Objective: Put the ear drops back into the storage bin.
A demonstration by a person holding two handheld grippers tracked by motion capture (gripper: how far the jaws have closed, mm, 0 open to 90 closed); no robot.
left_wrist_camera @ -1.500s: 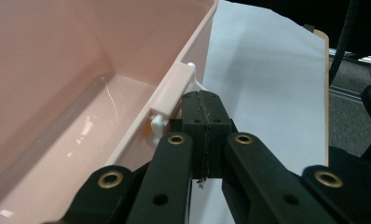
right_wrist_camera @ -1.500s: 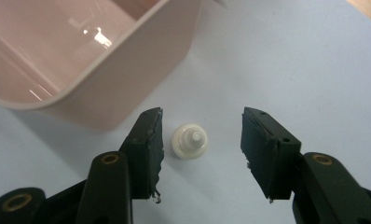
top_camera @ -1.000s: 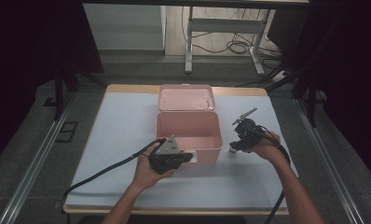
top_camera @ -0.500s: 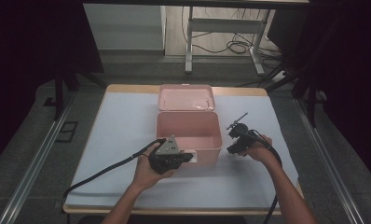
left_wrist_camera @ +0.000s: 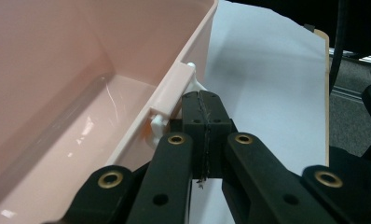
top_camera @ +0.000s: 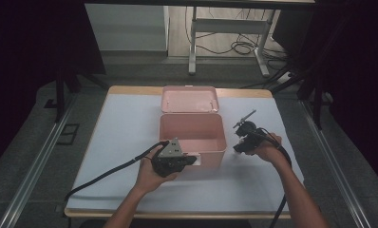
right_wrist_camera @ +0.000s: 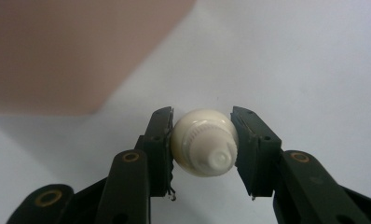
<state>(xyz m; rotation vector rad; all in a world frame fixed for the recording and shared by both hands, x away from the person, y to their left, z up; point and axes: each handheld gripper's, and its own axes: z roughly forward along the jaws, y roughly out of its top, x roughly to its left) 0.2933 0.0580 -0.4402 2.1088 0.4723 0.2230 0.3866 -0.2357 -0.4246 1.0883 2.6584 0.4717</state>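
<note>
Right gripper [right_wrist_camera: 202, 144], lower centre of right gripper view, clamped on a small round cream-white bottle [right_wrist_camera: 204, 142], pads touching both flanks, threaded neck and nozzle end pointing toward camera; jaws just been closing, bottle between them. Same gripper [top_camera: 243, 138] in high view sits right of centre, just beside right wall of open pink plastic box [top_camera: 192, 135], over white table sheet [top_camera: 125, 128]. Left gripper [left_wrist_camera: 203, 109] fully closed, pads pressed together w/ nothing seen between, tips touching or just beside the box's white front latch [left_wrist_camera: 167, 109]; in high view at lower centre [top_camera: 189, 159], against box's near wall, prob. steadying it. Lid [top_camera: 189, 99] laid flat behind box, upper centre. Risks, as judged: grip on a rounded, smooth body w/ flat pads — contact patch small, so bottle could squirt out fwd or roll between pads on lift, esp. if squeeze is uneven. Can't tell if cap is on; nozzle looks bare, so tilt during carry may leak. Path into box crosses right wall — low lift means bottle or jaw clips rim, knocks box sideways; left gripper merely resting at latch, not clamping, so box may slide or the latch flip. Cable [top_camera: 106, 171] trailing lower left could drag
</note>
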